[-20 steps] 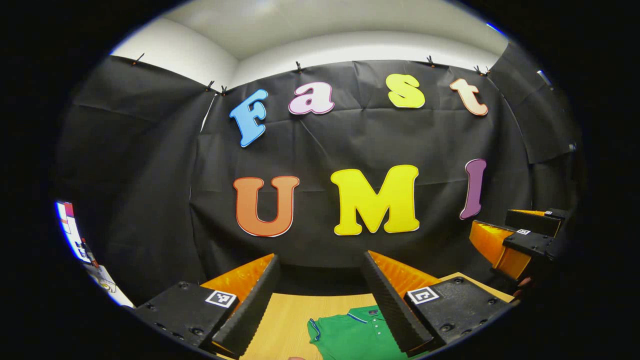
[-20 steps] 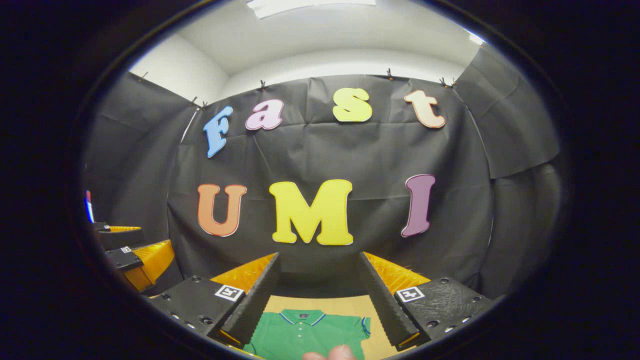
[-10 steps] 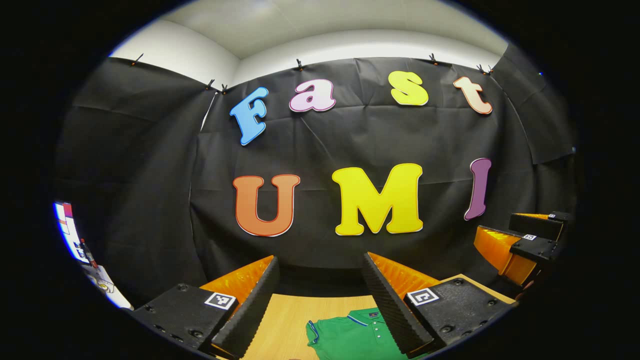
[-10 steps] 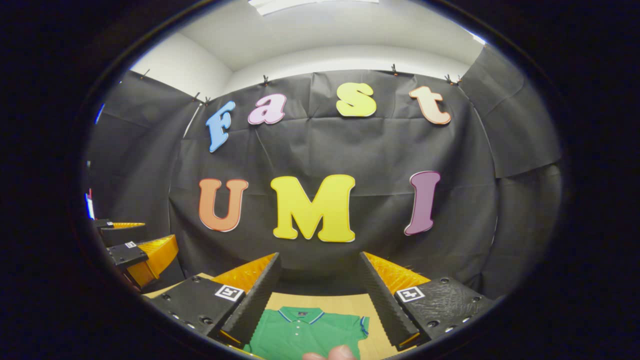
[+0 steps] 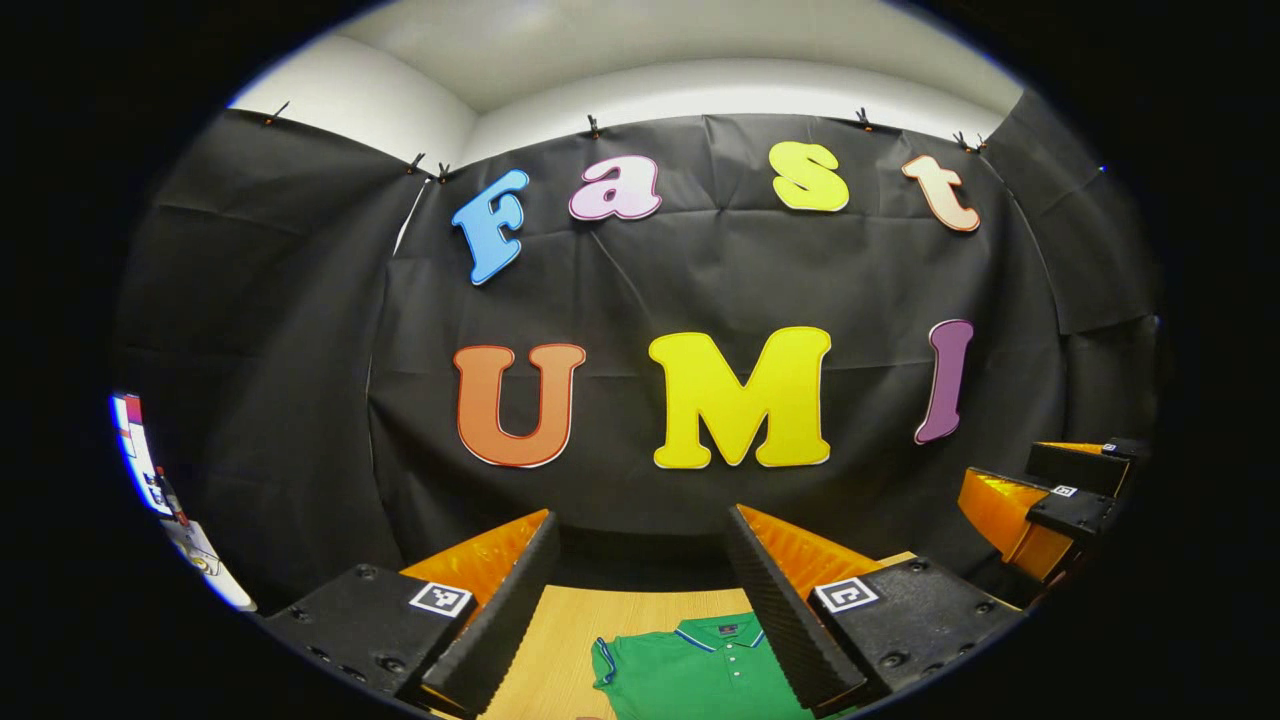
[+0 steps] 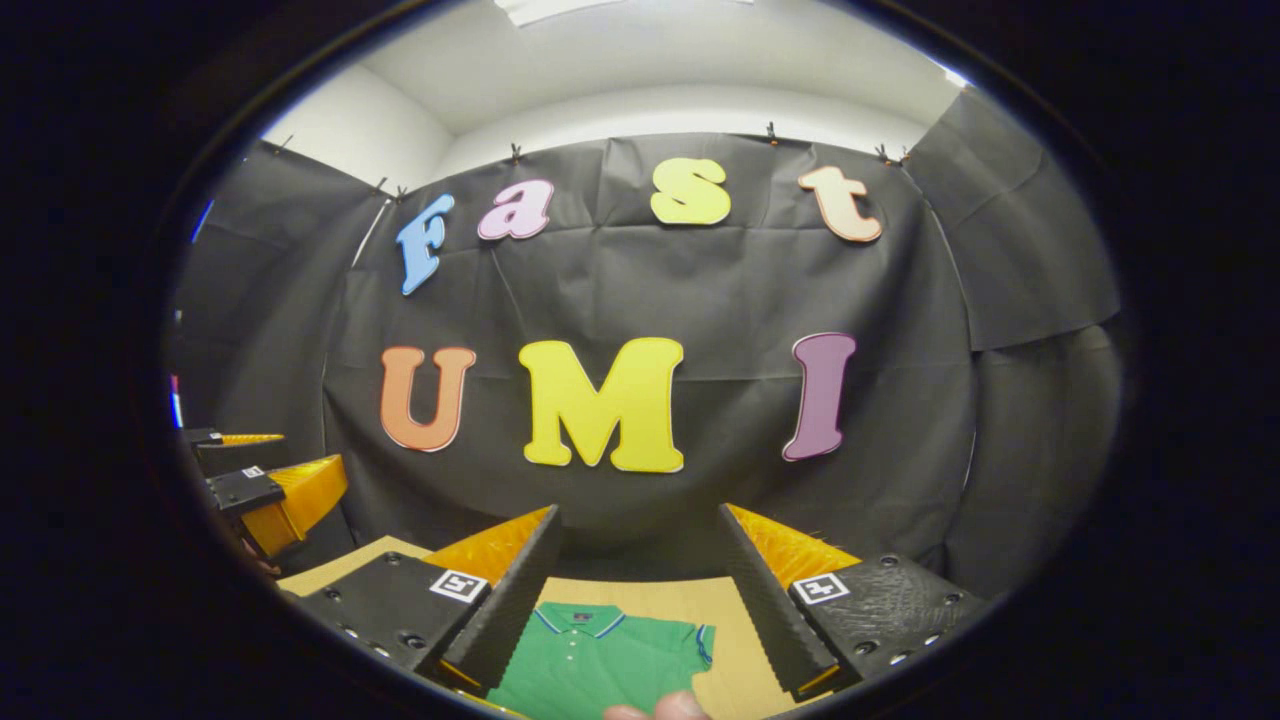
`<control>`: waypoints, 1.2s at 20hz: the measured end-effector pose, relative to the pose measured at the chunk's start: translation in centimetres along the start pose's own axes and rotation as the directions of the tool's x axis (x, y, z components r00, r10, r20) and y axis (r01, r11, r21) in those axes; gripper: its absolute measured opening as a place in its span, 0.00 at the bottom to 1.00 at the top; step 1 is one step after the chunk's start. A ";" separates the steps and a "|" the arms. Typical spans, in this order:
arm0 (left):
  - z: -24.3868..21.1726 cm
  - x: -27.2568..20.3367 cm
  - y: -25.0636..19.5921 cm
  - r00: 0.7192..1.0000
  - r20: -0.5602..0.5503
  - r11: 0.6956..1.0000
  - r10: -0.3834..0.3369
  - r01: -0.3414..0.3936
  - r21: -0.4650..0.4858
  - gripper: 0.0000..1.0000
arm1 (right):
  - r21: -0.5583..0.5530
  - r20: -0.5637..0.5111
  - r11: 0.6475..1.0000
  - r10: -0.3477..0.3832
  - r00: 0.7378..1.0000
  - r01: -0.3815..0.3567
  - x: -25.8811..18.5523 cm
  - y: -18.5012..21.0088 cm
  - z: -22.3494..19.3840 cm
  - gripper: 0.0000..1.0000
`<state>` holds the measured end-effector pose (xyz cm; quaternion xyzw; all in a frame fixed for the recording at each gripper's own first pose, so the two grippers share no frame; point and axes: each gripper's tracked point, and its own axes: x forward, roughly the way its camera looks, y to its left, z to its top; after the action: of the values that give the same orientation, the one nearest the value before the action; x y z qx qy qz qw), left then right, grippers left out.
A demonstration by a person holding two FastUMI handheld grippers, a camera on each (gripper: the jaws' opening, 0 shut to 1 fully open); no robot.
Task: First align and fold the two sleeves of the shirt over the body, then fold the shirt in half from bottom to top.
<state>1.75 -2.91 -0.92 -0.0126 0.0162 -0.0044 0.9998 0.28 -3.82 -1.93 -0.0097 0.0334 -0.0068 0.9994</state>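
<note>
Wooden table (image 5: 560, 640), one green shirt (image 5: 700, 675), two tongs, left tongs (image 5: 640, 530) and right tongs (image 6: 637, 525), spread.

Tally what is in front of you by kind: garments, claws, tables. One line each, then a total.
Green shirt: 1
Claws: 2, the left claw and the right claw, both open above the table
Wooden table: 1
Total: 4

Polo shirt (image 5: 690, 675): solid green, collar and sleeve cuff edged in blue-and-white striping, small white buttons below the collar. Table (image 5: 560, 640) under the shirt: light tan wood grain.
</note>
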 end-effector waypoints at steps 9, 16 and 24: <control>-0.9 0.0 -1.1 1.000 -0.027 1.000 -0.012 0.012 -0.005 1.00 | -0.007 -0.043 1.000 -0.022 0.999 0.022 -0.2 -1.9 -1.4 0.95; -1.7 0.4 -1.2 0.999 -0.050 1.000 -0.004 0.004 -0.002 1.00 | -0.057 -0.138 0.998 -0.022 0.990 0.014 1.0 -3.5 -5.2 0.95; -2.8 2.1 -1.7 0.996 -0.085 1.000 0.012 -0.011 0.007 1.00 | -0.074 -0.386 0.997 -0.022 0.922 -0.007 4.9 -6.9 -15.5 0.95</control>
<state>3.75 -4.71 -3.75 -0.0092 0.0590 0.0007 0.9982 4.04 -11.12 -17.54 -0.0451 0.2302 -0.0112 0.9720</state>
